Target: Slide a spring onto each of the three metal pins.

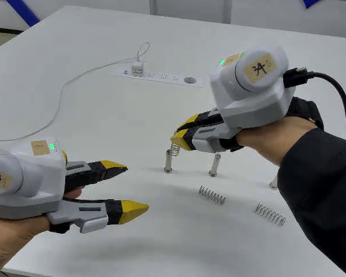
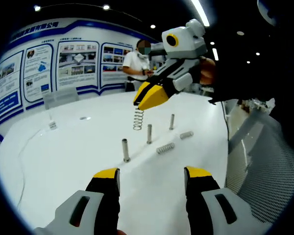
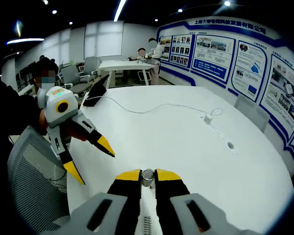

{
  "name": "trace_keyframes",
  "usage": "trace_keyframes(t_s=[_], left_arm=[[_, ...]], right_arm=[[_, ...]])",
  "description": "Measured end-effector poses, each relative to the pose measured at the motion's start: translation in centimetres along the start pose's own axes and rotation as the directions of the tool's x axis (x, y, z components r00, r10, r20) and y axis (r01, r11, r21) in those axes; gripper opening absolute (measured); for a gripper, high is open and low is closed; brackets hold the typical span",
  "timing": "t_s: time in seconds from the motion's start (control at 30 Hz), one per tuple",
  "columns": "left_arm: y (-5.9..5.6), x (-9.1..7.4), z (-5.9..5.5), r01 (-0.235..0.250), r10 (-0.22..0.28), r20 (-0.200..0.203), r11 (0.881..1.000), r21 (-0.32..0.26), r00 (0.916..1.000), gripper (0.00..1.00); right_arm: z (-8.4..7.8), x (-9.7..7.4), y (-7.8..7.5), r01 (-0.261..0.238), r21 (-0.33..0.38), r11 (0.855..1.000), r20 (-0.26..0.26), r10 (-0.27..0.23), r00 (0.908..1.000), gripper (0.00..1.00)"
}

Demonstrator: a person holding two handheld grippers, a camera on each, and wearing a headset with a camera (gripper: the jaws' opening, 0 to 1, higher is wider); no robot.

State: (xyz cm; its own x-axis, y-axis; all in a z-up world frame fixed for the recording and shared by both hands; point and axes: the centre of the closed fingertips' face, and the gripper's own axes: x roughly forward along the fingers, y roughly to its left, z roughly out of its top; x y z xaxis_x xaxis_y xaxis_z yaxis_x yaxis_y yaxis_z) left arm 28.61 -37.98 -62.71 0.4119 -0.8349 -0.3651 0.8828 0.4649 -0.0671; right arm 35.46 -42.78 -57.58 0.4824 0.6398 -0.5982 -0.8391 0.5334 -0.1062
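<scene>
Three metal pins stand upright on the white table: one (image 1: 168, 161) on the left, one (image 1: 214, 165) in the middle, and one (image 1: 274, 183) partly hidden behind the right sleeve. My right gripper (image 1: 176, 140) is shut on a spring (image 1: 175, 149), which hangs just beside the top of the left pin. From the left gripper view that spring (image 2: 138, 119) dangles between two pins (image 2: 125, 150) (image 2: 149, 133). Two loose springs (image 1: 211, 195) (image 1: 270, 214) lie in front of the pins. My left gripper (image 1: 135, 187) is open and empty, nearer the front left.
A white power strip (image 1: 158, 75) with a plug and a cable lies at the far side of the table. People stand by wall posters (image 2: 137, 63) in the background. A mesh chair (image 3: 34, 171) is beside the table.
</scene>
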Motion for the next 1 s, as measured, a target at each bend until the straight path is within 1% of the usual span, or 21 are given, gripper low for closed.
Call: trace_keyframes(t_s=[0.17, 0.47, 1.0], left_arm=[[0.0, 0.1, 0.1, -0.005, 0.005, 0.005, 1.0, -0.005, 1.0, 0.56], [-0.2, 0.3, -0.1, 0.004, -0.004, 0.001, 1.0, -0.008, 1.0, 0.57], [-0.2, 0.4, -0.4, 0.004, -0.004, -0.008, 1.0, -0.016, 1.0, 0.58]], right_arm=[[0.3, 0.8, -0.6, 0.012, 0.006, 1.0, 0.01, -0.012, 0.9999, 0.11], [-0.7, 2.3, -1.3, 0.014, 0.007, 1.0, -0.023, -0.014, 0.9996, 0.11], [-1.6, 3.5, -1.4, 0.006, 0.01, 1.0, -0.053, -0.006, 0.9986, 0.11]])
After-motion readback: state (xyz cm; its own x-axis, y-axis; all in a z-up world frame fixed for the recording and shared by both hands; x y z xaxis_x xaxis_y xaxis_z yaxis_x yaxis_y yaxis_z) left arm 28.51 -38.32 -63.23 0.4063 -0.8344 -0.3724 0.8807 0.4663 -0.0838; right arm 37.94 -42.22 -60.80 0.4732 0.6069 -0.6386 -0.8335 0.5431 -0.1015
